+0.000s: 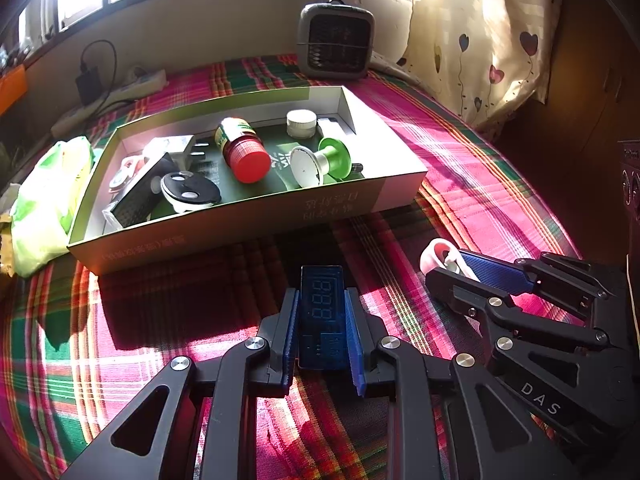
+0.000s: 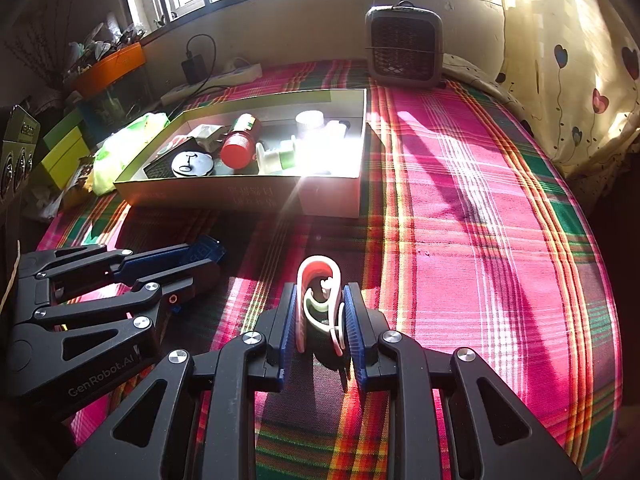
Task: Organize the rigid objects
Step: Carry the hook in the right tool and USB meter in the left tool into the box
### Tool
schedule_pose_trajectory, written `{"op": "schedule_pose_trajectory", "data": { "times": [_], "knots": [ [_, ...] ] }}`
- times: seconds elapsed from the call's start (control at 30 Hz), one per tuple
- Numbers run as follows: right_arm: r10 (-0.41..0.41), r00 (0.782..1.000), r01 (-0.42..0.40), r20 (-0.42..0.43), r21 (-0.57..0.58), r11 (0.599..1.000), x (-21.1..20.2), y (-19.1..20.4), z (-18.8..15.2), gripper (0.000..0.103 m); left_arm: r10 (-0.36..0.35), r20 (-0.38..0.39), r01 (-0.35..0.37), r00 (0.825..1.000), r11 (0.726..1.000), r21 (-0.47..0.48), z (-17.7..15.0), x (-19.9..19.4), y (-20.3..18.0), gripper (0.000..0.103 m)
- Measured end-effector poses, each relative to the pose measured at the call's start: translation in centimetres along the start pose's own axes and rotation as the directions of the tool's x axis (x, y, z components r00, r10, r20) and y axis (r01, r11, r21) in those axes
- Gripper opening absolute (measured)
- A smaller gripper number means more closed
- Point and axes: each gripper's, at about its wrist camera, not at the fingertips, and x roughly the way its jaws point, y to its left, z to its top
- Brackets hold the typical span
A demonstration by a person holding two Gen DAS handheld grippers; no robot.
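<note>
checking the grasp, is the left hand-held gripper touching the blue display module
Touching. Left wrist view: the left hand-held gripper has both blue pads pressed against the sides of the blue display module.

Plaid cloth [image 2: 460, 208] carries open box [image 1: 240, 216]; heater [image 1: 336, 40]; power strip [image 1: 132, 84]

Ahead of the left gripper [image 1: 322, 316], a bare strip of plaid cloth [image 1: 460, 152] runs up to the open cardboard box's [image 1: 224, 224] near wall, which blocks the way; rightward the cloth lies clear.

Right hand-held gripper [image 2: 320, 320]: closed on pink-and-white clip [image 2: 320, 300], above plaid cloth [image 2: 460, 260].
Left hand-held gripper [image 2: 200, 260]: left of it, state unclear.
Box [image 2: 332, 200]: beyond, holding red-capped bottle [image 2: 239, 148].
</note>
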Motion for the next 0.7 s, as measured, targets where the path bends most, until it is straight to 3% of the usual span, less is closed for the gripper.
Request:
{"op": "schedule_pose_trajectory", "data": {
  "times": [0.7],
  "knots": [
    [-0.012,1.000,0.012,0.017,-0.020,1.000,-0.57,0.54,0.13,0.025,-0.012,0.028,0.012,1.000,1.000,-0.023,-0.12,-1.00,0.68,0.021]
  ]
}}
